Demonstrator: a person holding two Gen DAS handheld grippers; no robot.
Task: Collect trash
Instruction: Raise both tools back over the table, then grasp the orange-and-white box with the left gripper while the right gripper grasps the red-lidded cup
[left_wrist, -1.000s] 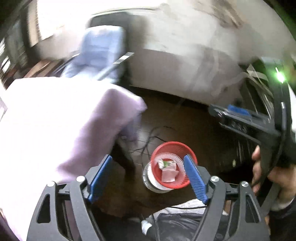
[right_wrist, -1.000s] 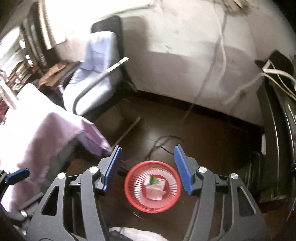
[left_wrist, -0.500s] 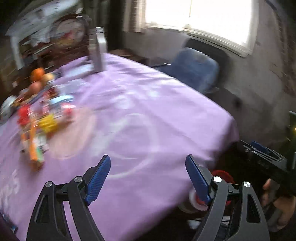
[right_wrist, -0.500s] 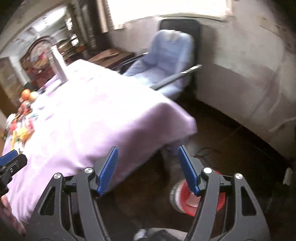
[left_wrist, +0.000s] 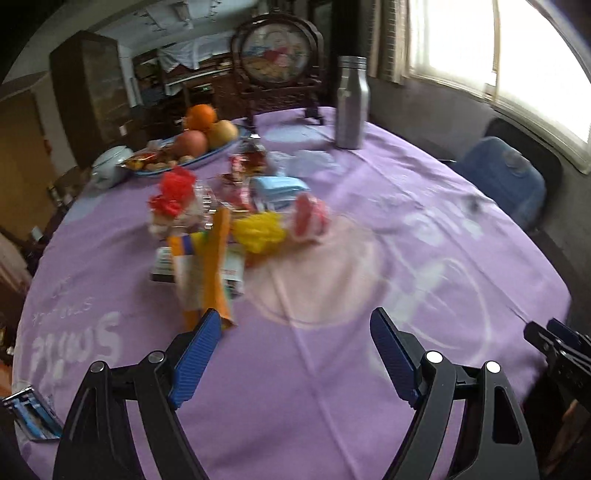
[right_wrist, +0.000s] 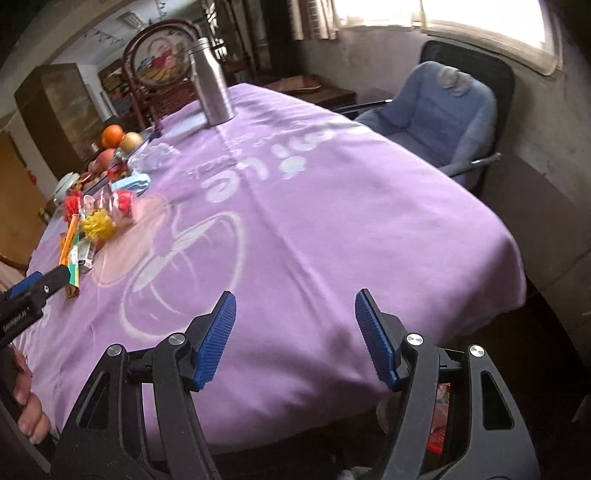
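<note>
Tablecloth (left_wrist: 369, 369), a broad purple fabric printed with white rings and lettering, covers the round table and carries everything that matters here. Far across it stand a carved dark wooden screen with a round painted panel (left_wrist: 277, 51), a tall brushed-steel bottle (left_wrist: 351, 103) and a blue plate of fruit (left_wrist: 192, 144); a blue padded armchair (right_wrist: 436, 114) sits off the right edge. The trash is a loose heap of bright wrappers (left_wrist: 229, 221) left of centre, red, yellow and pale blue crumples mostly blurred, and from it a long orange snack packet (left_wrist: 212, 273) runs lengthwise toward the near edge. The left gripper (left_wrist: 295, 354) hangs released and empty, its left blue pad just beside that packet's near end, so the packet lies ahead and slightly left, long axis roughly along the reach. The right gripper (right_wrist: 295, 332), also spread wide and empty, hovers over bare cloth, well apart from the heap, so the left looks better placed. Nothing stands between.
</note>
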